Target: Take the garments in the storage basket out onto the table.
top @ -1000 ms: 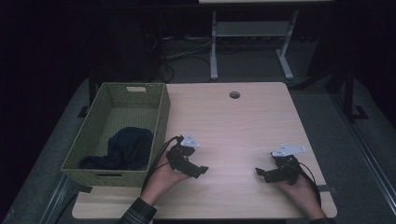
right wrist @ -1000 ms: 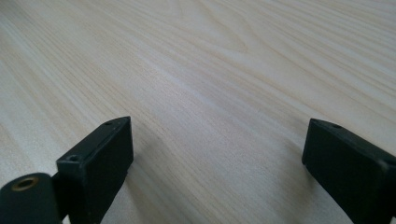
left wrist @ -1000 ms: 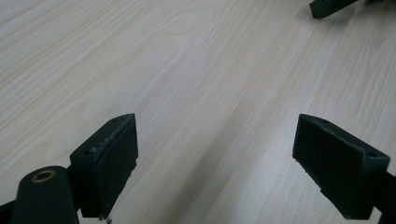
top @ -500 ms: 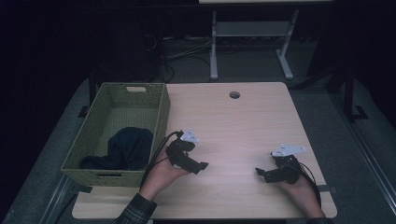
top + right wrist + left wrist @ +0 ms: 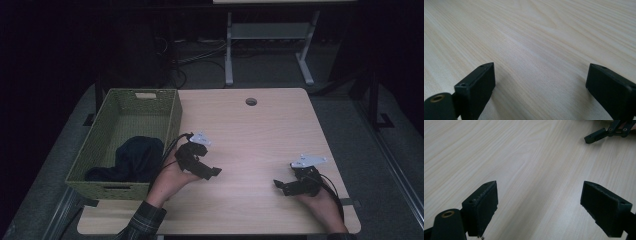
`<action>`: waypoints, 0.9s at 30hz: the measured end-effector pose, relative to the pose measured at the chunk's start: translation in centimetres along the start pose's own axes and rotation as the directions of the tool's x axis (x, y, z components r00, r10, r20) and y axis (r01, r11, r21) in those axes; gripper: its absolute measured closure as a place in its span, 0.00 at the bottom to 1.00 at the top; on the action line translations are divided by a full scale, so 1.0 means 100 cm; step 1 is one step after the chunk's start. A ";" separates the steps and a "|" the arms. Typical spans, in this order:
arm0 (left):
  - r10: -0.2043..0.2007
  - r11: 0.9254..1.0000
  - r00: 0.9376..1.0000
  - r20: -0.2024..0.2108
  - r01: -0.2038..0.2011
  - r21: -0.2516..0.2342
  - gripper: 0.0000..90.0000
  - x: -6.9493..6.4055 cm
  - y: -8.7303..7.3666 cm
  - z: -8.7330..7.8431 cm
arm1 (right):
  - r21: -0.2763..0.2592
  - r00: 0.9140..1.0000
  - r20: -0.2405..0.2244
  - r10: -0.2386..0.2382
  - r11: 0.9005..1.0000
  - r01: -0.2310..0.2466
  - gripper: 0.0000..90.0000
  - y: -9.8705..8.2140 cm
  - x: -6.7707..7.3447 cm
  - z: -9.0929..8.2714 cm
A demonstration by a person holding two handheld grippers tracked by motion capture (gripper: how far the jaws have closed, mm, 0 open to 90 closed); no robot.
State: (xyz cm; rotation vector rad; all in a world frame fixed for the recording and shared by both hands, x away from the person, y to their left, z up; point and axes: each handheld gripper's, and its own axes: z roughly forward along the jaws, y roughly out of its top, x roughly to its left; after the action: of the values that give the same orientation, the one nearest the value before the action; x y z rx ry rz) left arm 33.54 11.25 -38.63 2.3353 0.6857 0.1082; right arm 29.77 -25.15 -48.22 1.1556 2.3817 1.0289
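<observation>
Wooden table [image 5: 260,130] seen from above, pale with a light grain and a small round hole [image 5: 251,101] near its far edge. Two hands reach in from the near side, each holding a black two-jaw gripper over the bare tabletop.

The left gripper [image 5: 206,171] sits left of the table's middle, held by the left hand [image 5: 172,177], whose forearm wears a plaid sleeve [image 5: 142,224]. In the left gripper view its jaws stand wide apart with nothing between them, only wood grain. A grey plate [image 5: 200,138] tops this gripper, and a dark cable [image 5: 170,147] trails from it toward the basket.

The right gripper [image 5: 281,186] lies near the table's right front corner, held by the right hand [image 5: 320,202]. In the right gripper view its jaws are also spread wide and hold nothing, with bare wood beneath them. Part of it also appears at the top right of the left gripper view [image 5: 609,131]. The two grippers are well apart.

A green woven basket [image 5: 172,122] rests along the table's left edge, just beside the left hand. Inside it, toward the near end, lies a dark bundle of cloth [image 5: 135,159]; the far end of the basket is bare.

Beyond the table the room is dark, with the grey legs of another table [image 5: 229,50] and some cables on the floor [image 5: 200,55].
</observation>
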 end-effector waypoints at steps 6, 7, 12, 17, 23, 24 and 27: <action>0.011 1.000 1.000 0.002 -0.011 0.001 0.16 0.004 0.004 -0.007 | 0.000 1.000 0.000 -0.001 1.000 0.001 0.09 0.000 0.000 0.000; 0.003 1.000 1.000 0.008 -0.003 -0.002 0.16 0.005 0.004 -0.008 | -0.001 1.000 0.000 -0.001 1.000 0.001 0.09 0.000 0.000 0.000; -0.003 1.000 1.000 0.009 0.003 0.002 0.16 0.008 0.005 -0.016 | -0.001 1.000 0.000 -0.002 1.000 0.002 0.09 0.000 0.000 0.000; -0.003 1.000 1.000 -0.007 0.003 -0.005 0.16 0.011 0.005 -0.028 | -0.001 1.000 0.001 -0.001 1.000 0.001 0.09 0.000 0.000 0.000; -0.010 1.000 1.000 -0.018 0.010 -0.008 0.16 0.013 0.005 -0.038 | -0.001 1.000 0.001 -0.003 1.000 0.003 0.09 0.000 0.000 0.000; -0.009 1.000 1.000 -0.023 0.008 -0.009 0.16 0.014 0.004 -0.040 | -0.001 1.000 0.001 -0.002 1.000 0.002 0.09 0.000 0.000 0.000; -0.019 1.000 0.999 -0.034 0.019 -0.014 0.16 0.017 0.003 -0.049 | -0.001 1.000 0.001 -0.003 1.000 0.003 0.09 0.000 0.000 0.000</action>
State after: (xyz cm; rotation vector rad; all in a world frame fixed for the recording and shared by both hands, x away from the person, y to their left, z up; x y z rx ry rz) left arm 33.86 14.88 -34.93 2.3181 0.7214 0.1438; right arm 29.78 -25.16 -48.23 1.1518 2.3810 1.0290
